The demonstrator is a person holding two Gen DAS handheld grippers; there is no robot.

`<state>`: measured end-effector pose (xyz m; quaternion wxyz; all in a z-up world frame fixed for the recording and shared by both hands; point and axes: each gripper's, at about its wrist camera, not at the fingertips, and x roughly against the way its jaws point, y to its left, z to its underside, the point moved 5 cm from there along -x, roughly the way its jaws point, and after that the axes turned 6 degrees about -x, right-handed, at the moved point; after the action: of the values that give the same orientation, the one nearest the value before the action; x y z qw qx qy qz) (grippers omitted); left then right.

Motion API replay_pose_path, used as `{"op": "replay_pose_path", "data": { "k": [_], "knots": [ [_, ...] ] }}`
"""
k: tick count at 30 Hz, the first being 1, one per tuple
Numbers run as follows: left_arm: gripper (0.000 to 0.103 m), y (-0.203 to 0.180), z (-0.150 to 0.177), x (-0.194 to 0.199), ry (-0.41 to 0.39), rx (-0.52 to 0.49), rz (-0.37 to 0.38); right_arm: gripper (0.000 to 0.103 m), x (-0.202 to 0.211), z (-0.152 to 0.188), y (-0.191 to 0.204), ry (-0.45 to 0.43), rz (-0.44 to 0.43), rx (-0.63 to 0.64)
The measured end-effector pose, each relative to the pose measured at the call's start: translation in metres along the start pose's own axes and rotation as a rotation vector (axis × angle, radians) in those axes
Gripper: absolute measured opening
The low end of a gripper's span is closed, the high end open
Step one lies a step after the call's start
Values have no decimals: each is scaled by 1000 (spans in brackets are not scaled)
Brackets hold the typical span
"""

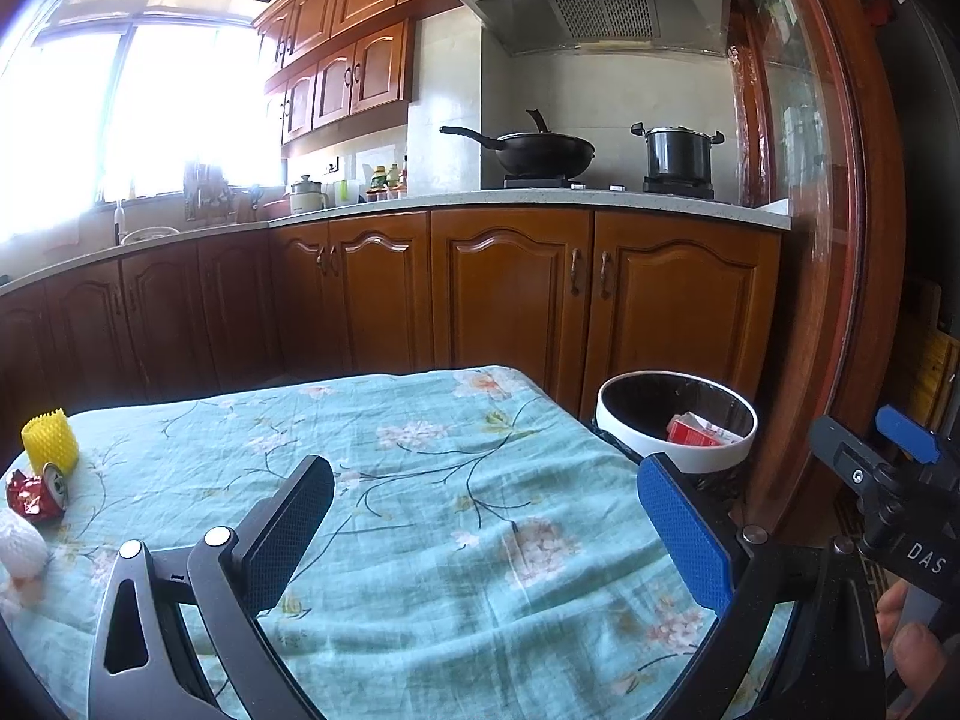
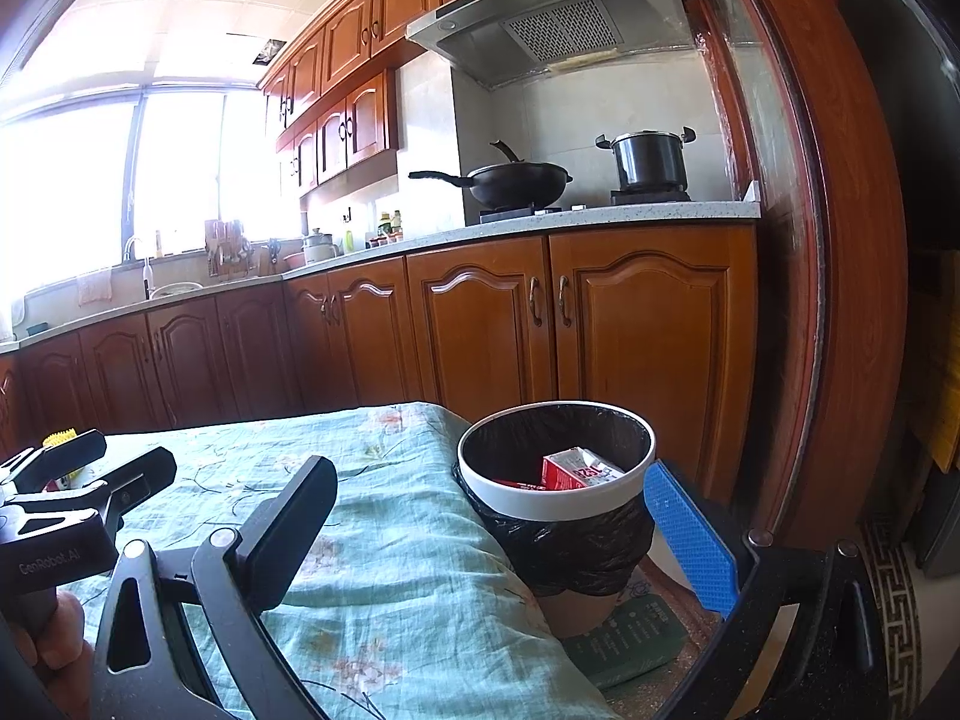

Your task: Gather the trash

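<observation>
Both grippers, left (image 1: 486, 534) and right (image 2: 492, 534), hovered spread and empty; one red carton (image 2: 573, 468) lay in the bin (image 2: 558, 498). Crushed can (image 1: 39, 495) remained on the table (image 1: 420, 480): apparently between pickups, reach left next

- Strong daylight pours through the window (image 1: 108, 114), blown out to white glare.
- Cabinets (image 1: 510, 294) below sit dimmer.
- Fisheye bends edges; dark vignette in corners.
- Focus is mostly sharp.
</observation>
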<state>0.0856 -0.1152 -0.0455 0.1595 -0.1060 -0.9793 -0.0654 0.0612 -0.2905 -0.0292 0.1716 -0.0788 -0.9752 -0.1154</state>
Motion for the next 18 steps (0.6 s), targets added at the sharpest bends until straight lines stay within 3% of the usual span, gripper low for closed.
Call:
{"op": "replay_pose_path", "data": {
  "k": [18],
  "knots": [
    [102, 4, 1, -2, 0, -11, 6, 103, -1, 1, 0, 5, -2, -6]
  ]
}}
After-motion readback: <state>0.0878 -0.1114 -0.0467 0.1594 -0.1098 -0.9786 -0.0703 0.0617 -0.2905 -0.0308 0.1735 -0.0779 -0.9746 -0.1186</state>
